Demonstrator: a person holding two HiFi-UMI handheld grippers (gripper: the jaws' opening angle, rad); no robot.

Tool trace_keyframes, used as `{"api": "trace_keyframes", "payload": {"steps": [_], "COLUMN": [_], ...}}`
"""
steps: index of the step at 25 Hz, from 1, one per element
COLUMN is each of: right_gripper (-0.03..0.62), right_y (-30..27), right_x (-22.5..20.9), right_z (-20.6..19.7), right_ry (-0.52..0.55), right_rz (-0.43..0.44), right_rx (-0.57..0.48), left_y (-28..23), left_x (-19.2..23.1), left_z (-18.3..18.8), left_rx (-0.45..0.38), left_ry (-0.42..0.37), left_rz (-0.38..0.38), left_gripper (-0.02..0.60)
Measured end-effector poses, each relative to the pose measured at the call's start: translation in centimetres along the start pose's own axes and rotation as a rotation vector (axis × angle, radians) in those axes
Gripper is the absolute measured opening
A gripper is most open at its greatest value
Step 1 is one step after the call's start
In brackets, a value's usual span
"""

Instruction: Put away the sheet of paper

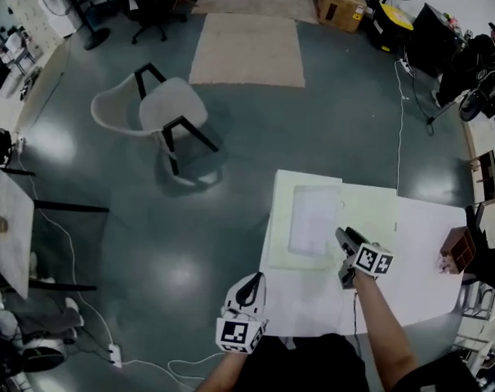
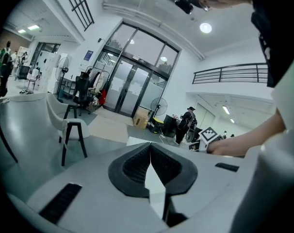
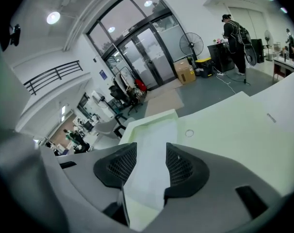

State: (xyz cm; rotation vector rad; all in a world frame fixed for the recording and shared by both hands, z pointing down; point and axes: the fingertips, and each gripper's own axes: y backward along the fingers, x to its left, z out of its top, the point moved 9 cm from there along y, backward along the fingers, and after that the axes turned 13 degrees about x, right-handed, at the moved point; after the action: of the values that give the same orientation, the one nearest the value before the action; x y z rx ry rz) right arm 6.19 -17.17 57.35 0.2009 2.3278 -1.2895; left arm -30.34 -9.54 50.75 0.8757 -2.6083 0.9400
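Head view: the sheet of paper (image 1: pixel 313 219) lies flat in an open green folder (image 1: pixel 370 211) on the table (image 1: pixel 427 243), just ahead of the right claw (image 1: pixel 343 256). The left claw (image 1: pixel 249 288) hangs off the table's near edge, probably idle.

Left gripper view: its jaws are pressed together with nothing in them.

Right gripper view: the jaws gape wide and the sheet lies beyond them, untouched, seemingly in its place. No writing is legible, only square markers (image 1: pixel 372 260).
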Motion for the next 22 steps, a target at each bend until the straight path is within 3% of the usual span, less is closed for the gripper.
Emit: {"api": "trace_keyframes", "payload": {"steps": [5,11,22], "right_gripper": [0.146,0.034,0.0], "right_y": [7.2,15.8,28.5], "right_x": [4.5,7.4,6.4], "right_z": [-2.9,-2.7,-3.5], "right_ry": [0.035,0.132,0.404], "right_rz": [0.091,0.133,0.151], "right_rx": [-0.046,-0.199,-0.343], "left_y": [-0.6,-1.9,2.6], "left_x": [-1.7,-5.4,-17.4], "left_z": [2.6,5.1,5.7], "left_rx": [-0.032,-0.091,-0.192], "left_ry": [-0.041,-0.089,-0.19], "left_rz": [-0.066,-0.14,-0.083], "left_gripper": [0.005,0.005,0.005]}}
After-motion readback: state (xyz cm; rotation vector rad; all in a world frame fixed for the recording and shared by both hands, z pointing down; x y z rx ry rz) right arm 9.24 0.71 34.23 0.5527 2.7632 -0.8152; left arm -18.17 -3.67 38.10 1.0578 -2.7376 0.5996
